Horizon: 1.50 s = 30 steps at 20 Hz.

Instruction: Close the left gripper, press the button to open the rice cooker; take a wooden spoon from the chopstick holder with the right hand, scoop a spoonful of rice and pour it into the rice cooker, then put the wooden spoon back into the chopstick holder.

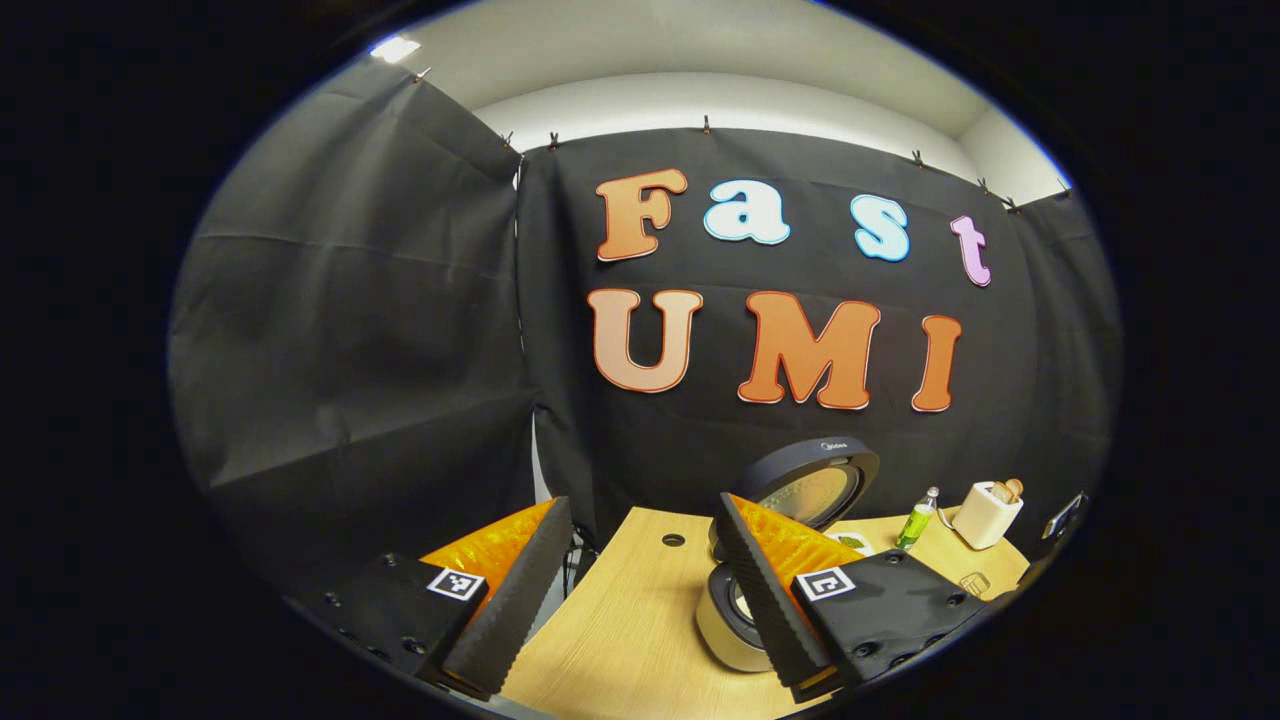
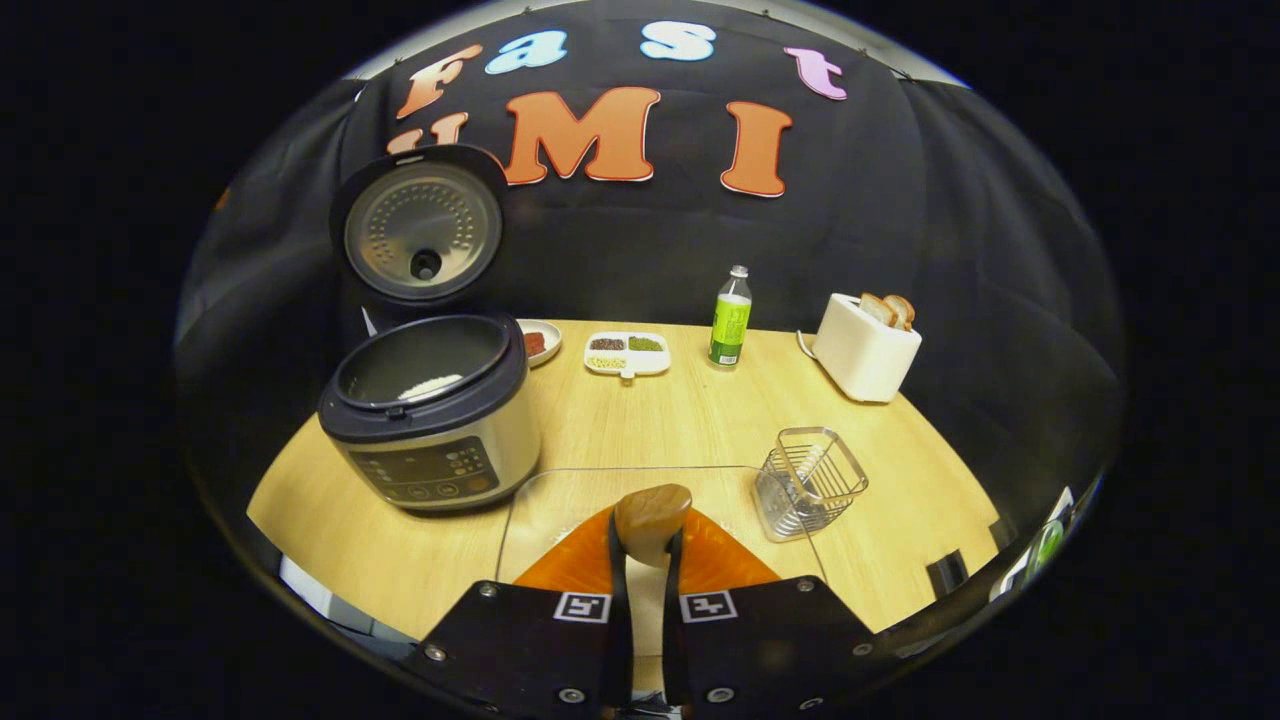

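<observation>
Wooden spoon (image 2: 651,520) sits clamped between the narrow jaws of the right gripper (image 2: 645,560), its long axis pointing away along the fingers. The empty wire chopstick holder (image 2: 810,482) stands just right of it, the open rice cooker (image 2: 432,420) to its left. The left gripper (image 1: 640,590) hangs wide open, empty, farther from the holder.
</observation>
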Each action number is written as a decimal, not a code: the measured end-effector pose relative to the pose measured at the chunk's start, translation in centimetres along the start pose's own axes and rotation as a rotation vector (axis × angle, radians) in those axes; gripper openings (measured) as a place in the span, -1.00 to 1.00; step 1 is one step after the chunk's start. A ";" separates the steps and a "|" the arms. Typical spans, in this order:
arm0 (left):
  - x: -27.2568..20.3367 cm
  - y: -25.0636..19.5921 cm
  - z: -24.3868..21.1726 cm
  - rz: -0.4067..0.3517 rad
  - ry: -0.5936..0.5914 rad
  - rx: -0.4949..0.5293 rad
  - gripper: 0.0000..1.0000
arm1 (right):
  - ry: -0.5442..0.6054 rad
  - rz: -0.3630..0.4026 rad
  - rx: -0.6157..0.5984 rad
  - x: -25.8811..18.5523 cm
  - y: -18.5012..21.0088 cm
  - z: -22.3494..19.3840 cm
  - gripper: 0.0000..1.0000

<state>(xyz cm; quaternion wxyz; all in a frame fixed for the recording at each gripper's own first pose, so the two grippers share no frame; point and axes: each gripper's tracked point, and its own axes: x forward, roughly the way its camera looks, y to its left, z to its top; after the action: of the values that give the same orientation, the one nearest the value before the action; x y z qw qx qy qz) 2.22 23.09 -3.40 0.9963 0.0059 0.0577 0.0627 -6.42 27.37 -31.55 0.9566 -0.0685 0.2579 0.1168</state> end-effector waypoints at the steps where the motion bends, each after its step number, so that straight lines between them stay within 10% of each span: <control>1: -0.1 0.1 0.1 0.003 -0.005 -0.003 0.96 | -0.004 0.035 0.042 -0.1 0.7 0.2 -0.78; 6: -0.3 -0.4 0.4 0.014 -0.021 -0.003 0.94 | 0.009 0.238 0.330 0.2 3.2 0.3 -0.78; 24: -2.3 -4.5 2.5 0.005 -0.036 0.038 0.95 | 0.025 0.334 1.296 1.8 -7.8 -0.7 -0.79; 30: -3.1 -5.8 3.6 -0.018 -0.064 0.038 0.95 | -0.010 0.342 1.367 0.0 -10.1 1.1 -0.79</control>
<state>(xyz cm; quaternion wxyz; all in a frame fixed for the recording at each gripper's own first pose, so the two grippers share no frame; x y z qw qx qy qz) 0.27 16.94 0.44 0.9979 0.0262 0.0270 0.0527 -3.29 17.90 -29.87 0.7548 0.5899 0.2761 0.0777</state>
